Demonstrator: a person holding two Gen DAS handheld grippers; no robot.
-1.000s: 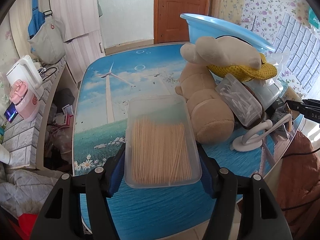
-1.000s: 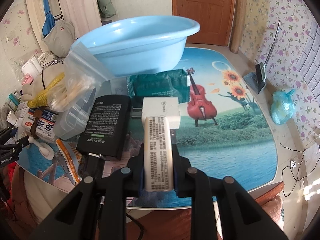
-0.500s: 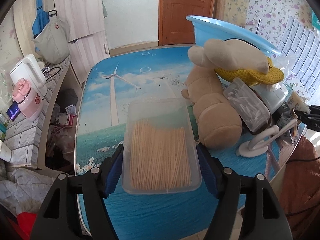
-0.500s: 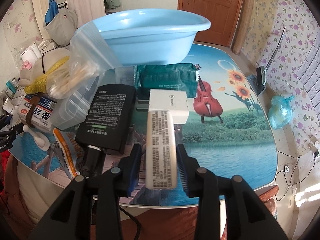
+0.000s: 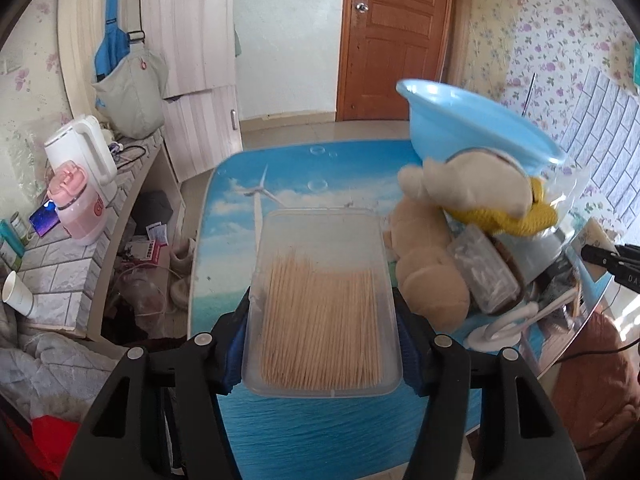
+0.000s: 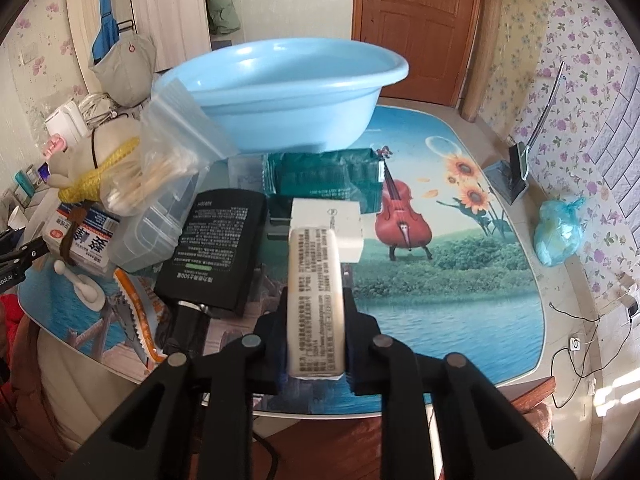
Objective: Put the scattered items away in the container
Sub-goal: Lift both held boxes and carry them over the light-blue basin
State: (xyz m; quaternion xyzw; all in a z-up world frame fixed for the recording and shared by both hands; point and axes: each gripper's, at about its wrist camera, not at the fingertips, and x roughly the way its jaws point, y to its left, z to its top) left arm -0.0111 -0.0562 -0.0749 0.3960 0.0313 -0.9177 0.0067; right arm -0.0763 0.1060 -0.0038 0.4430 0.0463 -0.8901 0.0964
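My left gripper (image 5: 322,332) is shut on a clear plastic box of toothpicks (image 5: 322,304) and holds it above the table. My right gripper (image 6: 316,328) is shut on a beige printed packet (image 6: 316,288), lifted above a white box (image 6: 328,228). The light blue basin (image 6: 288,96) stands tilted at the back, resting on the pile; it also shows in the left wrist view (image 5: 472,124). A plush bear (image 5: 428,264) with a yellow knit piece lies beside it.
Around the basin lie a black pouch (image 6: 216,248), a green packet (image 6: 324,176), a clear bag of sticks (image 6: 160,168), a clear lidded box (image 6: 152,232), a white hook stand (image 5: 508,320) and an orange-handled saw (image 6: 136,312). A blue bag (image 6: 560,232) lies at the right.
Both grippers have risen and pulled back with their items. The toothpick box and the beige packet are higher above the table, and more of the room shows behind.
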